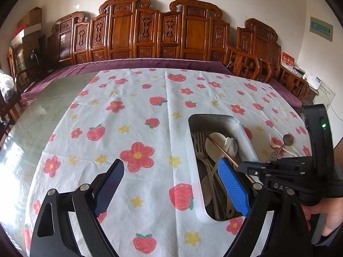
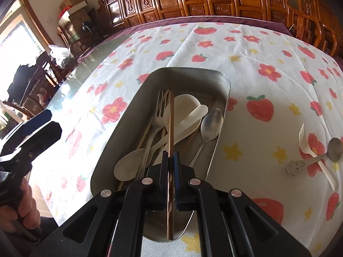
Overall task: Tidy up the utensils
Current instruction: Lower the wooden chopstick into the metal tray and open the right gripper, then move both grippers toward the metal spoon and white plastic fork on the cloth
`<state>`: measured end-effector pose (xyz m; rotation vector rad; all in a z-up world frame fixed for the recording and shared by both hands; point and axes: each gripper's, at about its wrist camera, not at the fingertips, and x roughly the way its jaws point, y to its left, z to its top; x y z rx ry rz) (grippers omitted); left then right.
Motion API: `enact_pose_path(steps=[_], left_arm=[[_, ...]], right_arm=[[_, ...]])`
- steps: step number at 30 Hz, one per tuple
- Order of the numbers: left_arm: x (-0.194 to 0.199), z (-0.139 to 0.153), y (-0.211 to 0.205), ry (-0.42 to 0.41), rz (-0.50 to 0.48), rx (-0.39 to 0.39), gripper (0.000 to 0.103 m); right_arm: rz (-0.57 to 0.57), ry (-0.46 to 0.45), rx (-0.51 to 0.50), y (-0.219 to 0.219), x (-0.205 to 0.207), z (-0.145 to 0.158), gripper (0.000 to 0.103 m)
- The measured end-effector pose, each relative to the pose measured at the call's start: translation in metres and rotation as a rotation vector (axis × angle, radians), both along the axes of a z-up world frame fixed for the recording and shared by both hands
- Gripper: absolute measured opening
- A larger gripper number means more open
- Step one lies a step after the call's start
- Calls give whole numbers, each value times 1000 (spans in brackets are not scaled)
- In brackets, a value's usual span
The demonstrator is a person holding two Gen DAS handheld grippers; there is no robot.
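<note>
Right gripper (image 2: 170, 162): clamping a brown chopstick (image 2: 171, 124) between its two pads — the stick is running straight forward over the tray, its far end lying above the other cutlery.
Left gripper (image 1: 171, 177): hanging spread wide above the tablecloth, gripping nothing; one blue pad (image 1: 233, 189) is sitting over the near left edge of the tray.
Tray (image 2: 227, 81): a metal, round-cornered box standing on the tablecloth, between the two grippers.
In the tray: a metal fork (image 2: 159, 109) is lying along the left side, a metal spoon (image 2: 211, 122) along the right, with white plastic spoons (image 2: 186, 107) and more thin sticks piled between and under them — the exact count is hard to tell.
Outside the tray: a white plastic fork (image 2: 308, 147) and a small metal spoon (image 2: 334, 150) with a smiling face on its handle are lying crossed on the cloth, well to the right of the tray.
Tablecloth (image 1: 137, 115): white with red flowers, strawberries and yellow stars, covering part of a glass-topped table (image 1: 53, 98).
Behind: carved wooden chairs (image 1: 150, 27) are standing along the wall.
</note>
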<state>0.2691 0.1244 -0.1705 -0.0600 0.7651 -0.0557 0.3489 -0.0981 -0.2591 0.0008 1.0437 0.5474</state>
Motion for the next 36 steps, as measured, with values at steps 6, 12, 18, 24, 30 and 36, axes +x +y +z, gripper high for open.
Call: enact_pose_path(steps=[6, 12, 18, 24, 30, 36], left_arm=[[-1, 2, -3, -7, -6, 3, 86], [-2, 4, -4, -8, -4, -3, 86], [-1, 4, -13, -12, -17, 2, 86], [2, 4, -37, -15, -64, 3, 86], [0, 1, -76, -11, -160, 24, 86], [-5, 7, -115, -24, -259, 40, 86]], right_arm=[[-19, 0, 30, -1, 7, -2, 6], [5, -4, 59, 2, 6, -1, 8], [18, -49, 55, -9, -2, 8, 8], [-12, -122, 19, -65, -20, 24, 8], [-110, -171, -74, -144, -39, 20, 21], [-233, -192, -133, -213, -51, 1, 28]])
